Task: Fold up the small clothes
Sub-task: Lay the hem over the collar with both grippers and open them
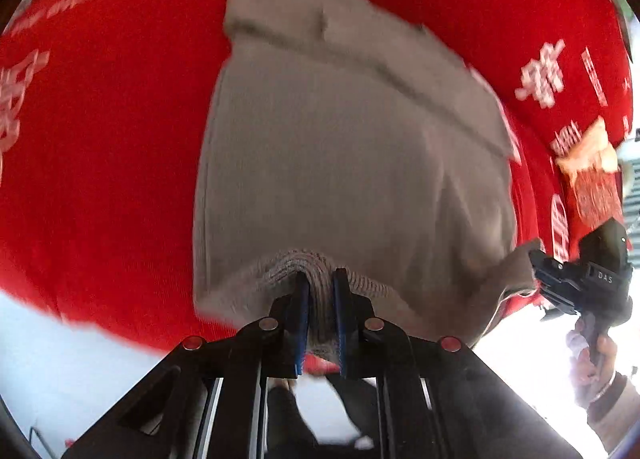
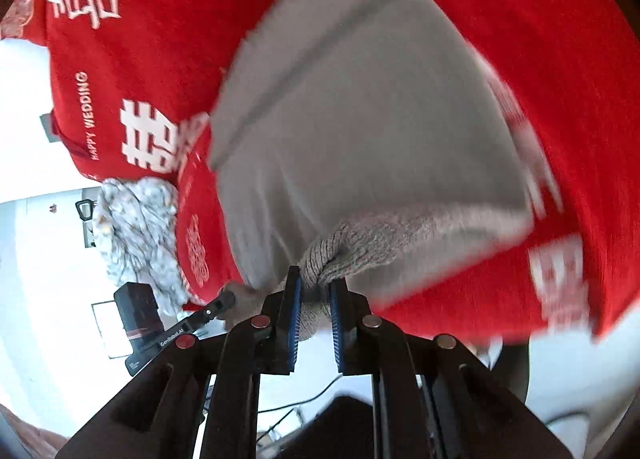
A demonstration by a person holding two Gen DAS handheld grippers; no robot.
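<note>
Red printed cloth (image 1: 100, 147) covers surface; both claws, left (image 1: 320, 279) and right (image 2: 316, 283), clamp grey garment (image 1: 340, 147).

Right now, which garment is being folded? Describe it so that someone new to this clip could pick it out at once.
Start from the big red tablecloth with white lettering that fills both views. Spread across its middle lies the plain grey knitted garment, its ribbed hem pinched in the left claw and the right claw. Unlike the crumpled white patterned cloth at the cloth's edge, it is plain grey and gripped.

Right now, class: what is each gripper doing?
Left gripper: shut on the grey knitted garment.
Right gripper: shut on the same garment's ribbed edge.
</note>
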